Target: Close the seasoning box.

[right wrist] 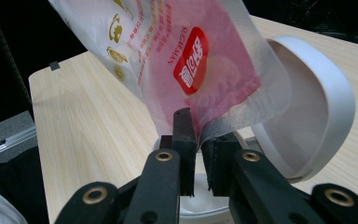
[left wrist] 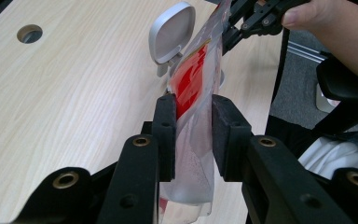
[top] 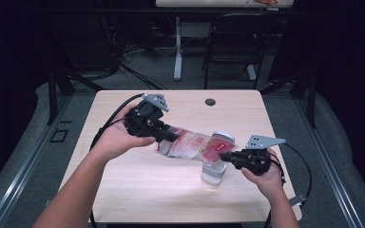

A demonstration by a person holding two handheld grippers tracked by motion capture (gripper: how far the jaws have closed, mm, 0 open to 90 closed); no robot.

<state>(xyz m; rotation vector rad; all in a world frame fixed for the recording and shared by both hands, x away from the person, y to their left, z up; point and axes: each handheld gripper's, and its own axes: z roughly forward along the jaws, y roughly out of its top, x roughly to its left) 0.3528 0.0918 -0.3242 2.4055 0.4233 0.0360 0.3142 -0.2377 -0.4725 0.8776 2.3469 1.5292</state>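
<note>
A clear plastic pouch (top: 192,145) with red print hangs slanted above the table, stretched between both grippers. My left gripper (top: 173,137) is shut on its upper end; in the left gripper view the pouch (left wrist: 191,74) fills the gap between the pads (left wrist: 165,135). My right gripper (top: 223,156) is shut on the lower corner, and in the right gripper view the pouch (right wrist: 191,60) rises from the nearly closed jaws. Under that corner stands a white jar (top: 214,173) with its hinged lid (right wrist: 317,116) flipped open. The jar's mouth (right wrist: 200,200) lies right below the right gripper (right wrist: 198,140).
The light wooden table (top: 138,190) has a round cable hole (top: 210,102) near its far edge. Behind the table a black chair (top: 233,42) and a white desk leg (top: 177,47) stand on the grey floor. Cables trail from both grippers.
</note>
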